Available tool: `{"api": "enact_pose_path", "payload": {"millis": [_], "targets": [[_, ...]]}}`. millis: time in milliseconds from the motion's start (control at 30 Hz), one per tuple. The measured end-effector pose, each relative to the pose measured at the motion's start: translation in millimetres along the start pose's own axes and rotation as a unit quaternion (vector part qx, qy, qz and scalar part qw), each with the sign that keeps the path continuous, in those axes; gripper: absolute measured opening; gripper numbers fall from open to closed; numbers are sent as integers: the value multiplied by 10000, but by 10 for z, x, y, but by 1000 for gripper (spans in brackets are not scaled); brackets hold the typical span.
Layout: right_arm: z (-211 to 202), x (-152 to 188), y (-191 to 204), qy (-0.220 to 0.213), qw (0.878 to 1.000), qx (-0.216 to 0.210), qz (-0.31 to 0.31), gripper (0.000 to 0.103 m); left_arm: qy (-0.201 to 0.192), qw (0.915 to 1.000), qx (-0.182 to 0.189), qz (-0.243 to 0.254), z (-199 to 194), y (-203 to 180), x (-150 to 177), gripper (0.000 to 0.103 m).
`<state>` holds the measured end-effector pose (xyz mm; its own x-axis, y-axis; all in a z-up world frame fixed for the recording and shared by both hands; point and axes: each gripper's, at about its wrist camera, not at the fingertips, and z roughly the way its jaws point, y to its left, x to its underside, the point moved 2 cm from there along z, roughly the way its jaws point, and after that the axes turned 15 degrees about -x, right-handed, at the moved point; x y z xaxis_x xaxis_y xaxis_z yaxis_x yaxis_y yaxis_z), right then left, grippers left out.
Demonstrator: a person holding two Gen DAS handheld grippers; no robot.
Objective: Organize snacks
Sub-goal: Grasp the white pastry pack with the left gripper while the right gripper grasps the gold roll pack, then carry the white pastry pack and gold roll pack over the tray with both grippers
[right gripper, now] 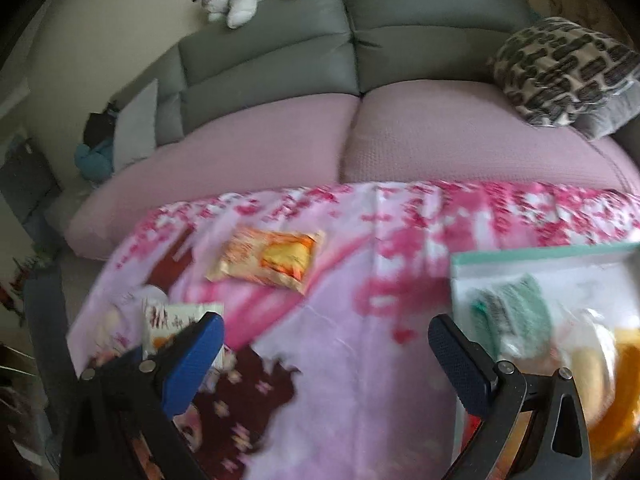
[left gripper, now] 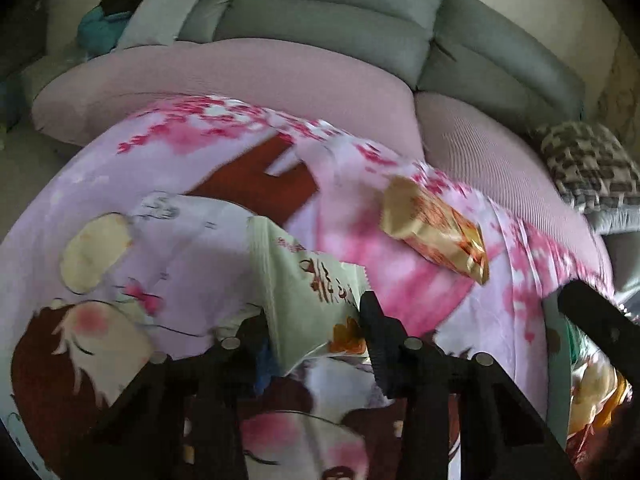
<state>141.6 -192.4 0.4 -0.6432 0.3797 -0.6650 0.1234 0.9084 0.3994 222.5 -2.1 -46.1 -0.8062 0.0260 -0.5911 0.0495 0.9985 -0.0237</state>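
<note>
Here, a grey sofa [right gripper: 352,40] with ribbed pink seat covers [right gripper: 280,140] stands behind the bench, which is draped in a glossy pink cartoon-print cloth [right gripper: 340,320]. At the right sits a shallow white tray with a mint rim [right gripper: 540,254], holding crinkly green and orange packets. Mid-cloth lies 1 flat golden-orange foil snack packet [right gripper: 268,260], apart from everything. The left hand-held gripper [left gripper: 316,316] is clenched on a pale green snack packet [left gripper: 308,280], its black ridged pads pressing both sides. The right hand-held gripper [right gripper: 326,344] is released, its 2 blue textured pads spread wide over bare cloth.
</note>
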Motion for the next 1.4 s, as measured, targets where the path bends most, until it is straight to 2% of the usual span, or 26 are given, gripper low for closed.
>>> {"api": "enact_pose_path", "payload": {"millis": [167,300,400,500,700,800,900,933,1067,1200,1400], "targets": [[363,-253,164,167,9992,-357,1,103,75,9999,86,-125,69,181,-77,36],[710,-370,211,440,9966,-645,261,103,75,9995,227,-216,92,263,-111,34],[981,-416,182,685,9946,-608,495,103,119,9992,286,-240,124,284,-132,34],[1164,-418,157,836,9944,-373,524,102,158,9989,359,-243,148,300,-150,33],[1305,-392,88,961,9920,-281,771,84,273,9983,457,-246,208,297,-174,34],[1282,-386,74,905,9918,-368,825,77,297,9986,411,-157,210,268,-173,35],[1219,-379,66,868,9918,-383,857,71,362,9971,593,-302,192,269,-164,25],[1191,-385,68,850,9920,-393,852,71,388,9961,688,-381,178,270,-155,22],[1046,-354,70,790,9921,-421,876,69,374,9967,591,-418,54,273,-128,21],[713,-265,24,604,9916,-525,1020,69,348,9951,699,-609,-154,352,-51,20],[106,-34,78,375,9962,-80,779,69,351,9930,889,-696,-523,326,178,20]]}}
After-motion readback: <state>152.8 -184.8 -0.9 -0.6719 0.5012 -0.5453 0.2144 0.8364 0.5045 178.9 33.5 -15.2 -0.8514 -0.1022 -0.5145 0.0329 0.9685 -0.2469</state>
